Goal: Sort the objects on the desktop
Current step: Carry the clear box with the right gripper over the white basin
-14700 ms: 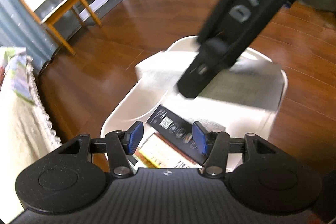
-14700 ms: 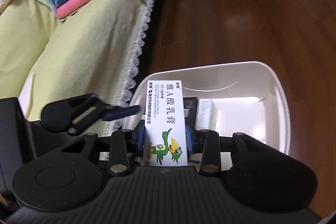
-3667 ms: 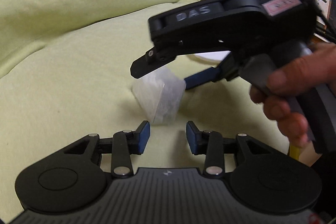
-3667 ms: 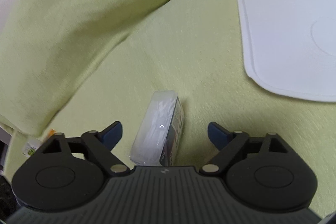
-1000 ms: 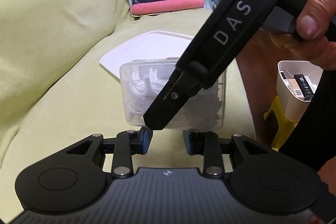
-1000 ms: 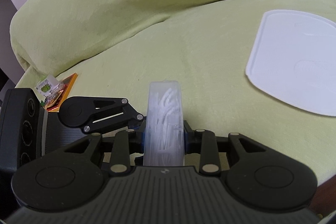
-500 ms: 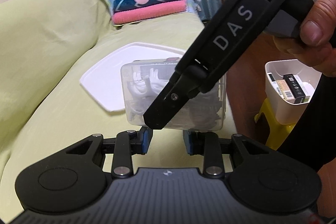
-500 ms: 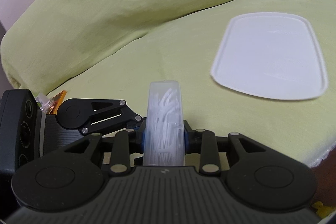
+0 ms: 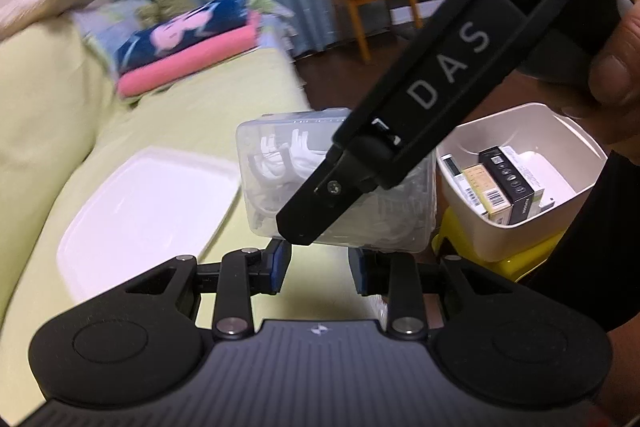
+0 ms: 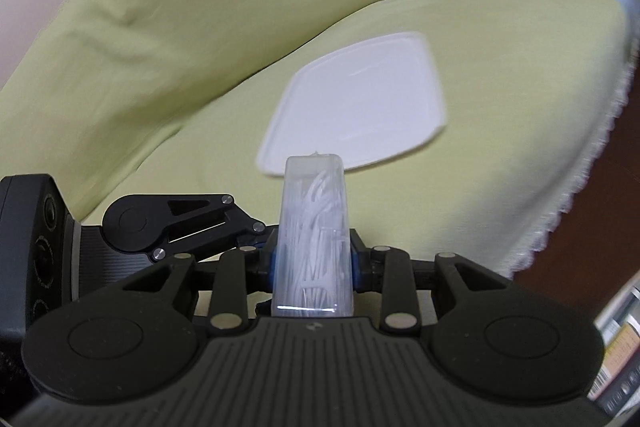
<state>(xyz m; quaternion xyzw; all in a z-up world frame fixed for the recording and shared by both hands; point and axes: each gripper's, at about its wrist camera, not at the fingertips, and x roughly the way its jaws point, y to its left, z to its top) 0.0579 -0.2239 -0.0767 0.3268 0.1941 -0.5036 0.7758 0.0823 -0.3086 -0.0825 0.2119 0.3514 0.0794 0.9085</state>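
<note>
Right gripper [image 10: 313,263], jaws clamped on the two broad sides of a clear plastic box of white floss picks [image 10: 313,239], held upright above a yellow-green sofa cover [image 10: 500,75]. Left gripper [image 9: 319,265], jaws narrowly parted and empty, just below the box. Beyond the box, a flat white plastic lid [image 10: 360,99] on the cover; right of it, off the sofa, a beige plastic bin [image 9: 556,125] holding small cartons [image 9: 502,183].

close wrist views, shared white lid [image 9: 148,203]
</note>
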